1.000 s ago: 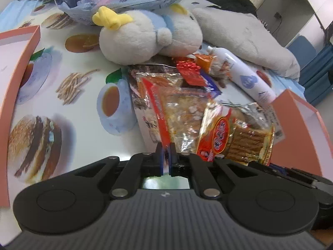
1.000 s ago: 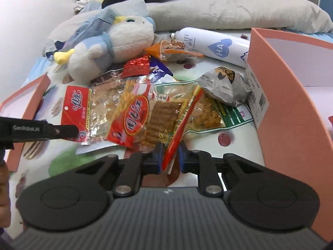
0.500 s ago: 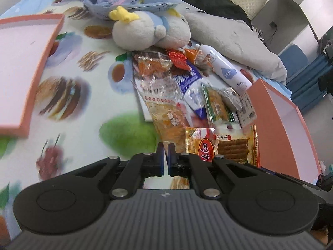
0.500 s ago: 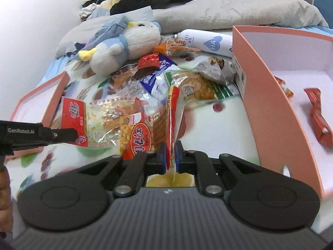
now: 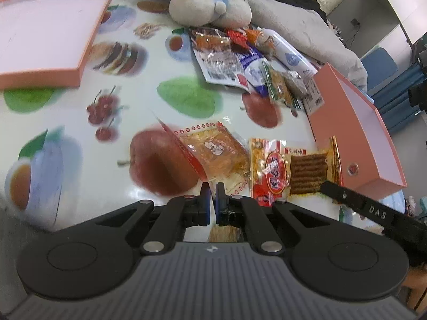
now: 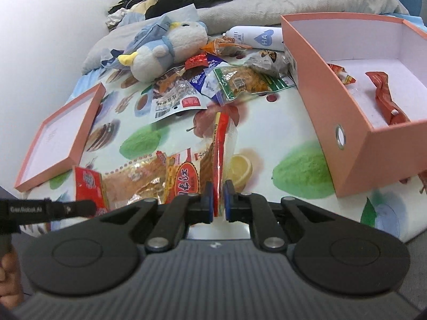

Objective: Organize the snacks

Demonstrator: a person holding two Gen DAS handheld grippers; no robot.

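My left gripper point(image 5: 212, 194) is shut on the edge of a clear snack bag with a red strip point(image 5: 213, 154), held above the table. My right gripper point(image 6: 218, 200) is shut on the edge of a red and yellow biscuit packet point(image 6: 184, 180), also lifted; that packet shows in the left wrist view point(image 5: 291, 170). The clear bag shows at the lower left of the right wrist view point(image 6: 125, 181). The open orange box point(image 6: 355, 133) stands to the right with two red snacks point(image 6: 387, 98) inside. More snack packets point(image 6: 240, 80) lie in a pile further back.
An orange box lid point(image 5: 48, 34) lies at the left. A plush penguin point(image 5: 210, 8) and a white bottle point(image 6: 256, 38) lie behind the pile. Grey bedding point(image 6: 293, 2) fills the back. The fruit-print tablecloth point(image 5: 186, 96) covers the table.
Both grippers have pulled back and up from the pile, each carrying its packet. The pile is now further away and the orange box interior has come into view.
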